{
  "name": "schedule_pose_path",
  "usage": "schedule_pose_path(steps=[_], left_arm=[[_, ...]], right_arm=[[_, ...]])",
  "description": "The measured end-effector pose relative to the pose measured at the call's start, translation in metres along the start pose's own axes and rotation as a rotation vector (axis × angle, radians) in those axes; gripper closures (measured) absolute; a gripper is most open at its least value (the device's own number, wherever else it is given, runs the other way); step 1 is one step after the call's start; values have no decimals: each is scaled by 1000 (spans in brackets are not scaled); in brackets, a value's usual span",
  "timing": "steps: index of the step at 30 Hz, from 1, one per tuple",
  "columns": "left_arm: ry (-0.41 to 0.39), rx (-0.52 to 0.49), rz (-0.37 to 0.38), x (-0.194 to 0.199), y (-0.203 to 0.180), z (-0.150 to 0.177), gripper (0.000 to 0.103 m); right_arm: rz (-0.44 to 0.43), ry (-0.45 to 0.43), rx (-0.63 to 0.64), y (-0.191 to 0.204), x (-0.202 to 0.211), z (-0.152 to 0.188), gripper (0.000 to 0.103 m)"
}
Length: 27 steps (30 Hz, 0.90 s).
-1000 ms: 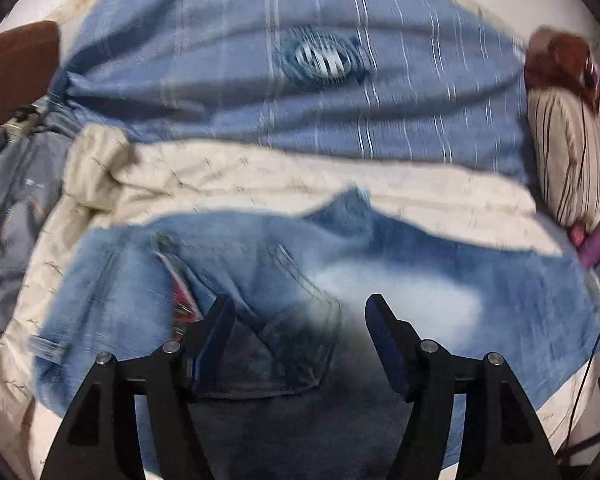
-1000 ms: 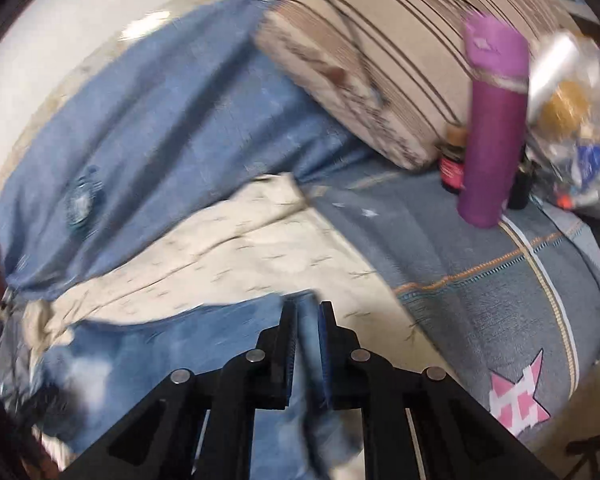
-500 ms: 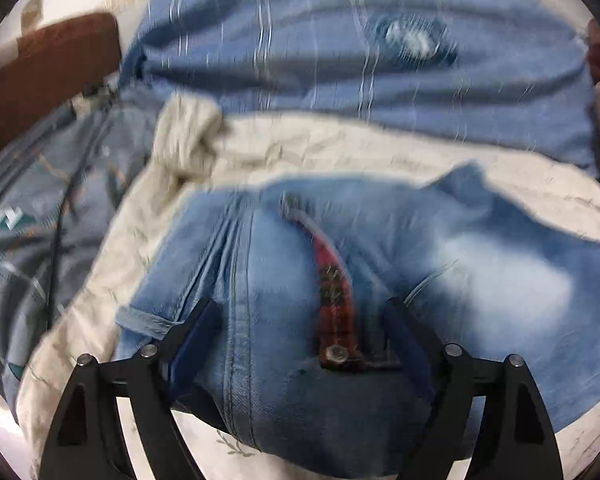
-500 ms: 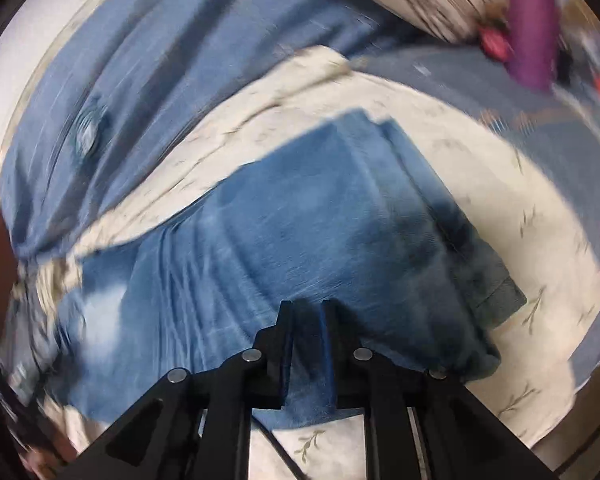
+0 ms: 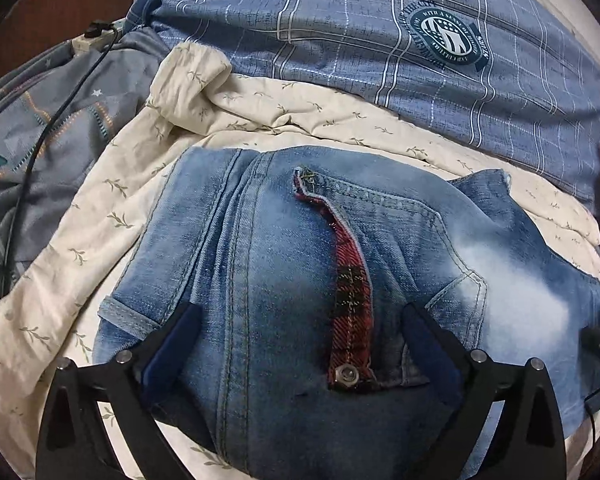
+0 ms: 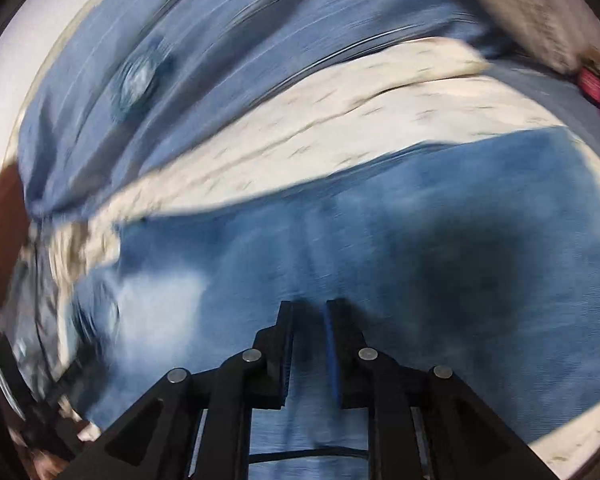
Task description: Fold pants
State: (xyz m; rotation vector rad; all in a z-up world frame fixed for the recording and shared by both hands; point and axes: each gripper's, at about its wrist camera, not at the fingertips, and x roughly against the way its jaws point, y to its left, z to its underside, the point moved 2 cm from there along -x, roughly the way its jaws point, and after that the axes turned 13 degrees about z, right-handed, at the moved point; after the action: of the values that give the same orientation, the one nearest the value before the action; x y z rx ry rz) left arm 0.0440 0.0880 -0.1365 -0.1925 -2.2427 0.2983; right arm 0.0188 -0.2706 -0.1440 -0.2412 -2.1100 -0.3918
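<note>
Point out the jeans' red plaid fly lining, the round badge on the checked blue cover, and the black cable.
red plaid fly lining (image 5: 352, 300), left wrist view, mid strip.
round badge (image 5: 446, 36), left wrist view, centre.
black cable (image 5: 40, 140), left wrist view, mid run.

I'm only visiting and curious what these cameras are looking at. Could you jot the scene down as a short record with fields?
Setting: a bed with a cream leaf-print sheet
Garment: blue jeans lying on the sheet, red plaid lining showing at the fly
Behind: blue checked pillow with a round badge
Left gripper: jaws wide apart, just been opening, denim under them, not pinched
Right gripper: shut on a fold of the jeans; view blurred
Fold: not finished
</note>
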Motion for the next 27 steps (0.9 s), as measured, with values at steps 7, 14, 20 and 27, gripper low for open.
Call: schedule_pose_path(steps=[7, 14, 20, 27], left_arm=[[31, 18, 2, 3, 0, -5, 2], [-24, -17, -69, 18, -10, -5, 2], [-93, -192, -170, 35, -21, -3, 2], [26, -120, -122, 11, 6, -4, 0]], right_arm=[[18, -40, 122, 22, 2, 2, 82], [-225, -102, 285, 104, 25, -23, 82], [-193, -35, 381, 185, -13, -31, 82], [-116, 79, 267, 201, -79, -48, 81]])
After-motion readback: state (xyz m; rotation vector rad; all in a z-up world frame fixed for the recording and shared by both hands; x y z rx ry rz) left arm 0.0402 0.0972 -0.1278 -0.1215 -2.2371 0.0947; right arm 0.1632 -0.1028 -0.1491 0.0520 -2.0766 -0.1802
